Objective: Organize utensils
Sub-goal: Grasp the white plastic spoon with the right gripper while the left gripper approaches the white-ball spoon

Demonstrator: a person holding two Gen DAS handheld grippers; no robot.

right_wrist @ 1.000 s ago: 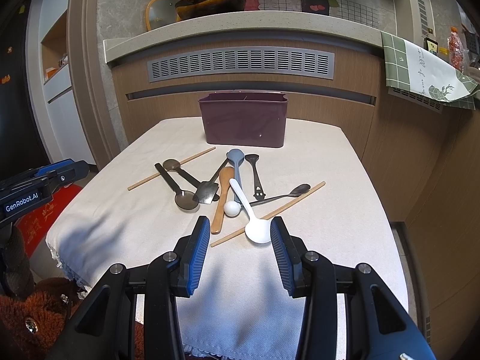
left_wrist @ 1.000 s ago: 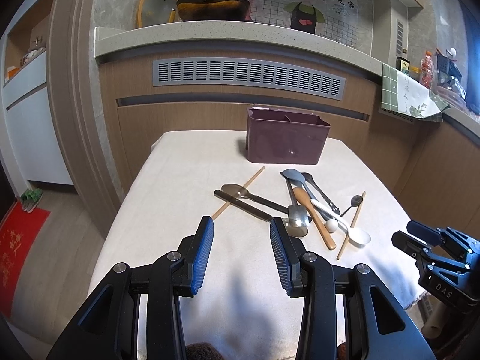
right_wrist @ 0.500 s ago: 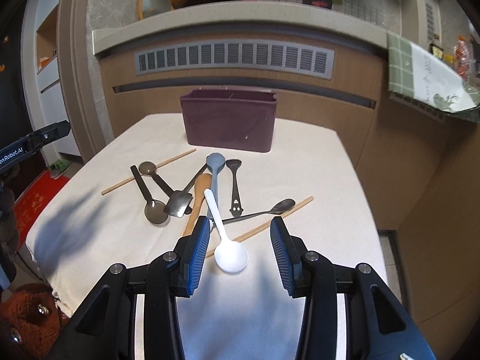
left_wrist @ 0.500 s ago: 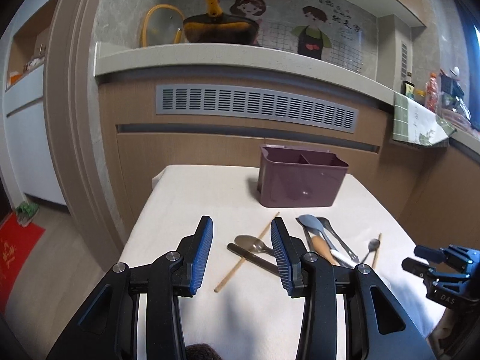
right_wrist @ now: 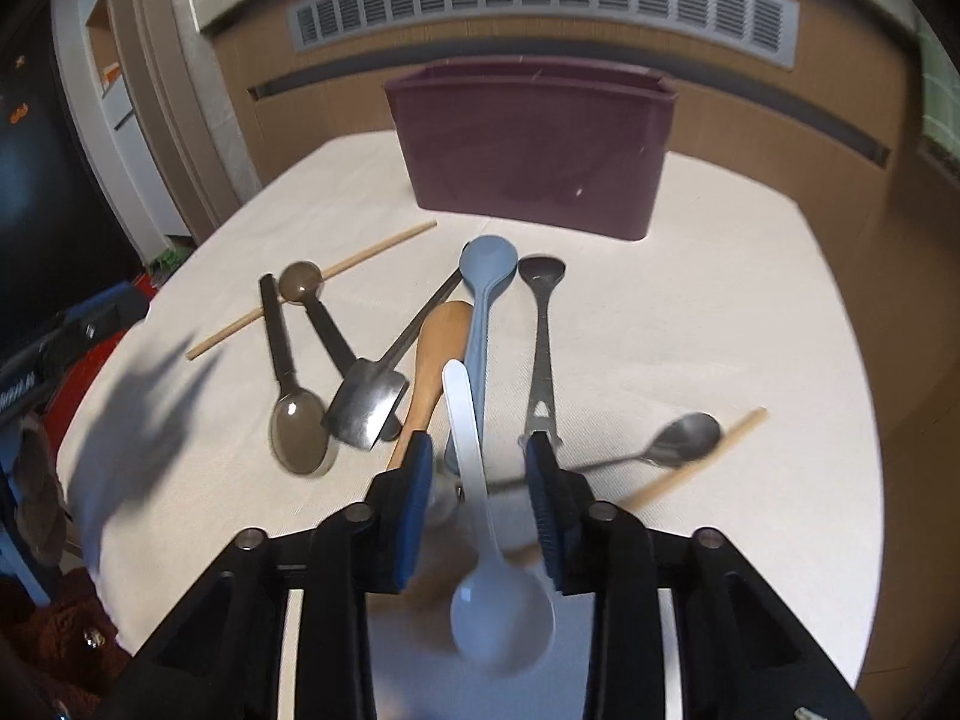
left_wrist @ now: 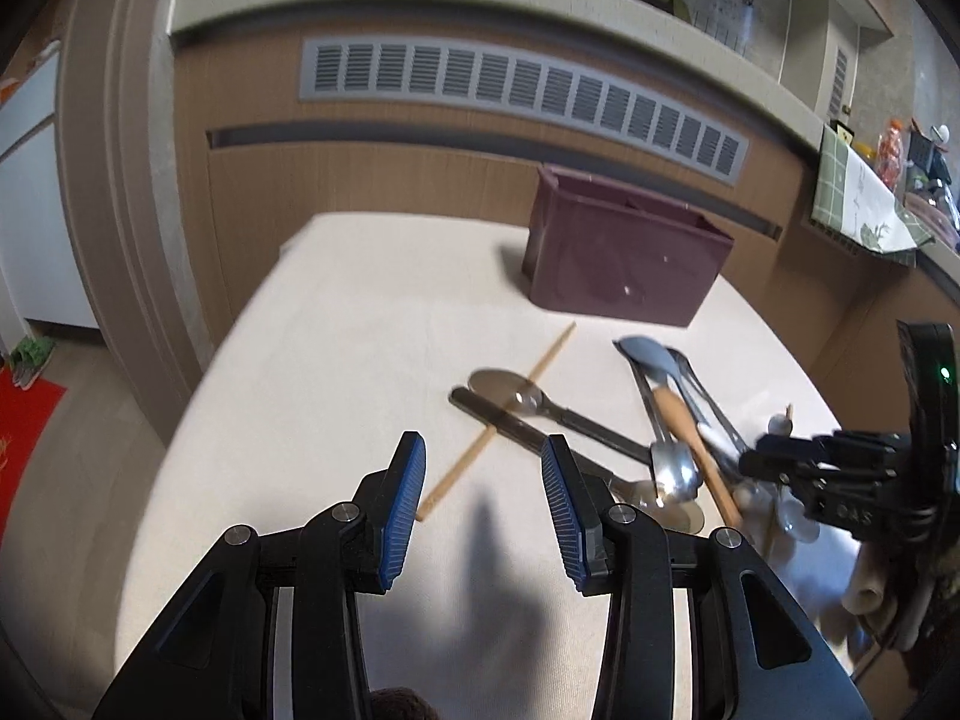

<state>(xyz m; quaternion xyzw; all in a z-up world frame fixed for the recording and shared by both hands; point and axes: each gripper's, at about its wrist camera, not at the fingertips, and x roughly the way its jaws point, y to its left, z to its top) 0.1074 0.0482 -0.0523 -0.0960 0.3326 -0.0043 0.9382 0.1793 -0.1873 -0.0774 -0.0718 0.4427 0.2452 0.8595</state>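
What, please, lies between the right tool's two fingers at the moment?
In the right wrist view, the white plastic spoon lies lengthwise between the open right tool's fingers, its bowl nearest the camera; contact cannot be told.

Cloth-covered table (left_wrist: 336,360), utensils (right_wrist: 480,312), purple caddy (right_wrist: 534,144)

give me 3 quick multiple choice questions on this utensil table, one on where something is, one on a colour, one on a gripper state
1. Where does the white spoon lie?
A. inside the bin
B. between the right hand-held gripper's open fingers
C. on the floor

2. What colour is the utensil bin?
A. dark purple
B. yellow
C. white

3. How is the left hand-held gripper?
A. shut on a chopstick
B. shut on a spoon
C. open, holding nothing

Answers:
1 B: its handle runs up through the gap between the blue pads.
2 A: its walls are maroon-purple.
3 C: its fingers stand apart over bare cloth.
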